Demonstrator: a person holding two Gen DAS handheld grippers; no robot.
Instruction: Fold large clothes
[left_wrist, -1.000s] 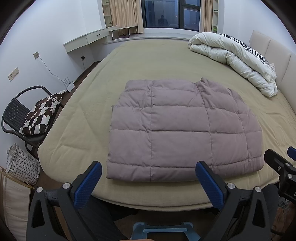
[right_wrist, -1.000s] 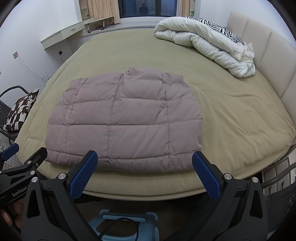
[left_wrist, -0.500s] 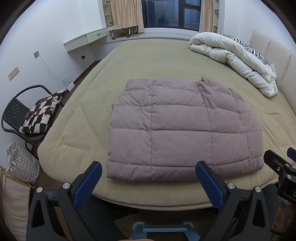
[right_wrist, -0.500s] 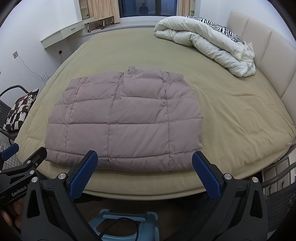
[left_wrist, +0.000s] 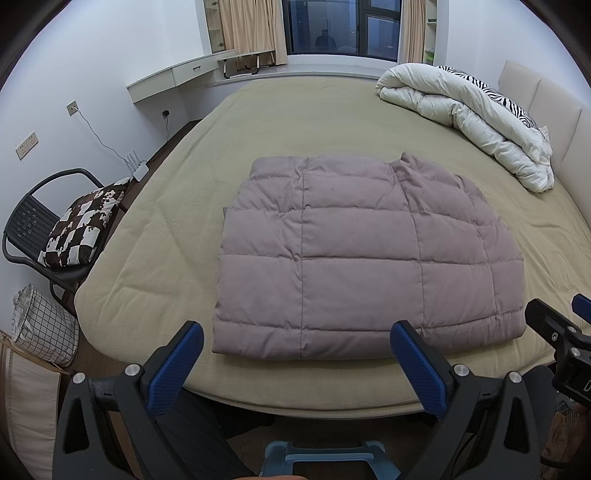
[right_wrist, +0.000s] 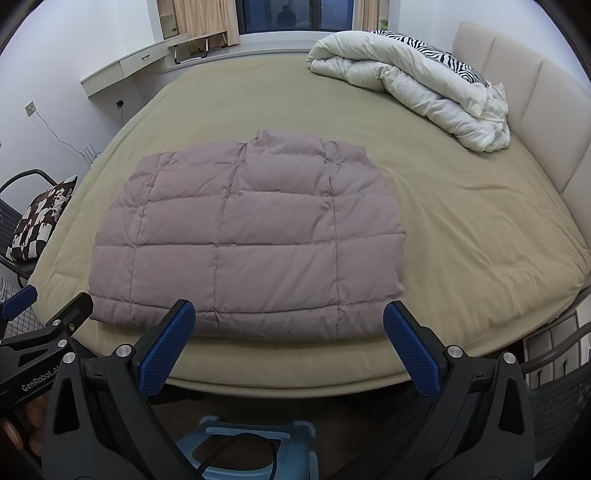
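while both tools hang off the foot of the bed, the left gripper has its blue-padded fingers spread wide with nothing between them, and the right gripper is likewise spread and holds nothing. each one shows at the edge of the other's view, side by side and apart. just beyond the fingertips lies the mauve quilted down jacket, folded into a squarish block near the foot edge of the olive-green bed, its collar end pointing toward the window. neither gripper touches it. farther off, a white duvet with a zebra-striped piece is bunched by the beige headboard. to the left, beside the bed, stands a black chair with a brown-and-white cushion, and nearer, a gridded white basket.
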